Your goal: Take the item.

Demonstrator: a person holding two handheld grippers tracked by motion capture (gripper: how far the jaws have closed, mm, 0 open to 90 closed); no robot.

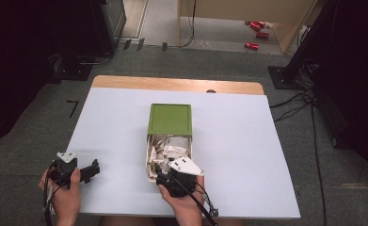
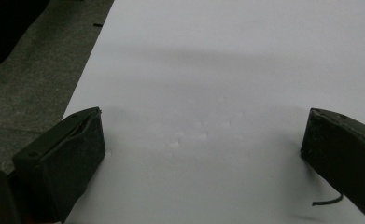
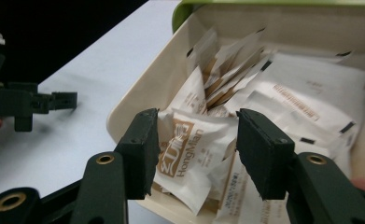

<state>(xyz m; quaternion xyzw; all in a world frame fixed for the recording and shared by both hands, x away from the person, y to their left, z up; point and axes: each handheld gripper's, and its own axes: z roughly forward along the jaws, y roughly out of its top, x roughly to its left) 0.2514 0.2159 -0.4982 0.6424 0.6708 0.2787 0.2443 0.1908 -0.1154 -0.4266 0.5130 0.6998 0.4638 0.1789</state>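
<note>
White tabletop [image 1: 243, 155], grey floor around. Cream box [image 1: 149, 155] with green lid [image 1: 170, 119] in middle, full of paper packets. Right tool [image 3: 196, 151] at box near end, jaws spread around top packet [image 3: 192, 151], not pinching. Left tool [image 1: 90, 170] left of box, spread, empty. Packet light, thin, bendy, slippery; grab by flat middle.

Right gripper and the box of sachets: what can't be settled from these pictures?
- Right gripper: its jaws flank a HongMian sachet, but whether they touch it is unclear; the high view is too small.
- Box: its far half is hidden under the green lid, and its near end by the gripper.
- Sachet count: they overlap and run past the right gripper view's edge.
- Red items on the floor: too small to identify.
</note>
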